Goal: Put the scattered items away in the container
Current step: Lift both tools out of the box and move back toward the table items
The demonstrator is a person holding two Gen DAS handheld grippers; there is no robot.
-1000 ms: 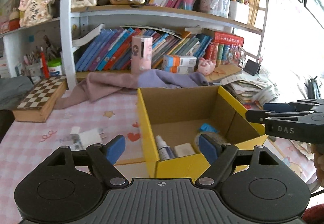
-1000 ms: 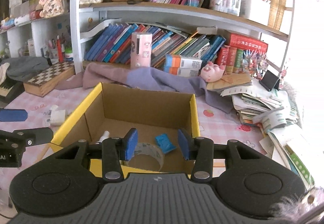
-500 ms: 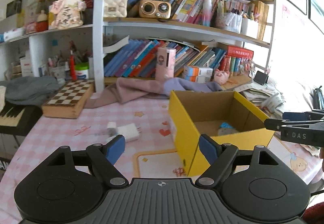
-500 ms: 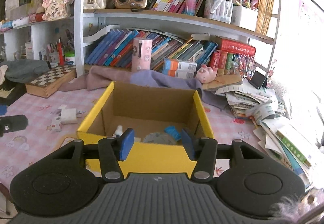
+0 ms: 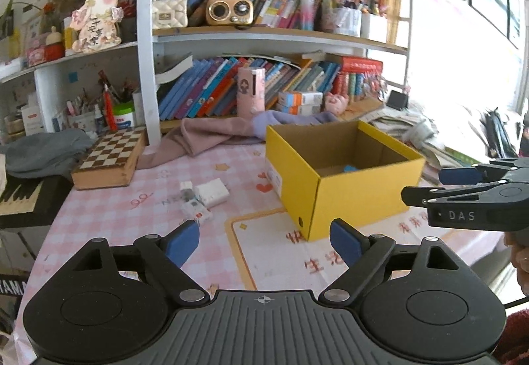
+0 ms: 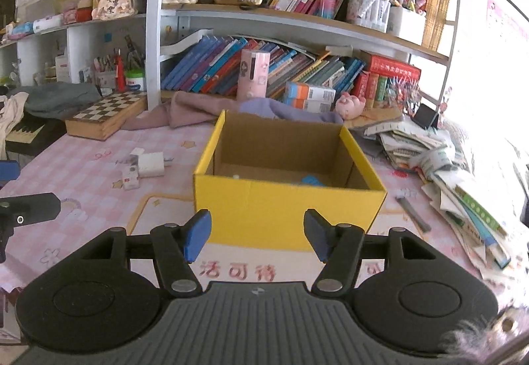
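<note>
The yellow box [image 6: 287, 203] is seen upright on the pink counter [image 6: 82, 173], mouth up, its long axis running left to right; a white charger [image 5: 211, 191] is laid flat left of it; left tool [image 5: 264, 237] and right tool [image 6: 258, 234] are opening, nothing gripped.

A yellow cardboard box [image 6: 287, 200] stands open and upright, with a white charger [image 6: 150, 164] lying near its left.
</note>
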